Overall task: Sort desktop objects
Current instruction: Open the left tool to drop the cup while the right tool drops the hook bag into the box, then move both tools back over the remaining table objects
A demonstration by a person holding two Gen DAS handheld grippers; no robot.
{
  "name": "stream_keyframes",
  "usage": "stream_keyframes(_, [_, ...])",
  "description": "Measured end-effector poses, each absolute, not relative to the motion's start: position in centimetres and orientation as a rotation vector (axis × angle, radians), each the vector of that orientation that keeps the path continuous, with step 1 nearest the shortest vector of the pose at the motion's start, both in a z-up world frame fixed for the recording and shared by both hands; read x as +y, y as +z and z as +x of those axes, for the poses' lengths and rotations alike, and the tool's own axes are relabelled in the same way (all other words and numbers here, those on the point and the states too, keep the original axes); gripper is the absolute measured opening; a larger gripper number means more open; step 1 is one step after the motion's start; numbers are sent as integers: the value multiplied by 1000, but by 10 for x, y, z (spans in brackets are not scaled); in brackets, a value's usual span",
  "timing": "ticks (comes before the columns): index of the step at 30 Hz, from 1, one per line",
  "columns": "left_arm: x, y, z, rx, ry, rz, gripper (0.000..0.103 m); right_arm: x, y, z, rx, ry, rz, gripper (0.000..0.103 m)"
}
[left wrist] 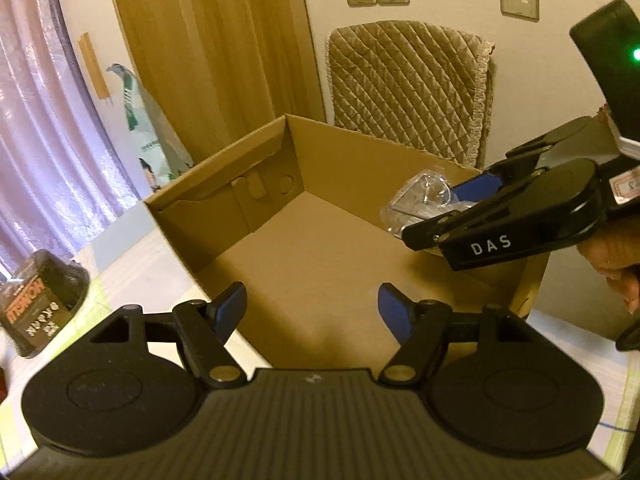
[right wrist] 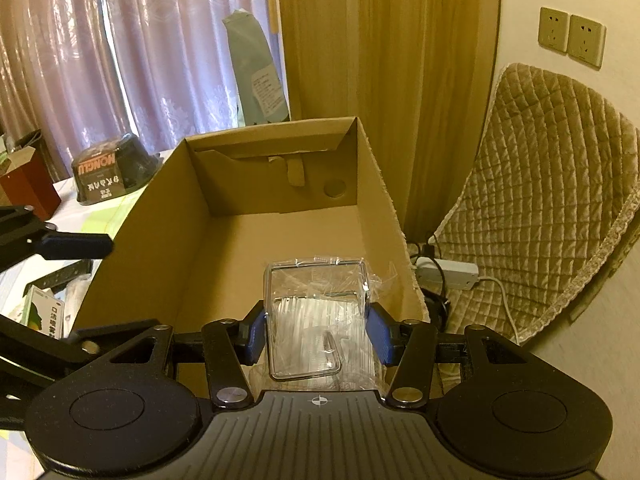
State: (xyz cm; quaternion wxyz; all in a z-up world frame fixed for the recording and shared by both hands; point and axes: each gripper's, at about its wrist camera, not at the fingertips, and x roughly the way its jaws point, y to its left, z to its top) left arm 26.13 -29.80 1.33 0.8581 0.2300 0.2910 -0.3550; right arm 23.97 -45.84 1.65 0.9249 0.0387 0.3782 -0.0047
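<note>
Left wrist view: left tool (left wrist: 312, 307) spread, empty, over the near edge of the cardboard box (left wrist: 280, 216). Right tool (left wrist: 460, 200) ahead-right.
Right wrist view: right tool (right wrist: 318, 334) pinches clear plastic case (right wrist: 316, 312) over the box's (right wrist: 168, 240) near right corner.

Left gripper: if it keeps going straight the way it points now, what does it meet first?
Probably the box floor: the open left gripper points down into it, nothing between. The right gripper with its clear packet sits off to the side.
</note>
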Motion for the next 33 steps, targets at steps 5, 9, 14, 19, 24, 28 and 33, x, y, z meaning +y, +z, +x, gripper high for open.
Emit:
stream_keyframes(5, [-286, 18, 260, 607, -725, 467, 69, -454, 16, 243, 785, -4, 76, 51])
stream_keyframes(9, [-279, 19, 260, 609, -713, 447, 69, -449, 14, 246, 795, 14, 74, 51])
stream_keyframes(14, [-274, 19, 260, 612, -705, 438, 69, -443, 13, 248, 802, 33, 65, 51])
stream_keyframes(19, [-268, 19, 259, 617, -698, 431, 69, -438, 13, 248, 795, 35, 51, 51])
stream_keyframes(24, [-264, 19, 258, 622, -691, 425, 69, -438, 17, 246, 788, 27, 57, 51])
stream_keyframes(28, [-259, 22, 255, 625, -684, 415, 69, -436, 22, 242, 782, 24, 53, 51])
stream_keyframes(33, [-251, 28, 247, 625, -675, 403, 69, -430, 32, 232, 770, 25, 51, 51])
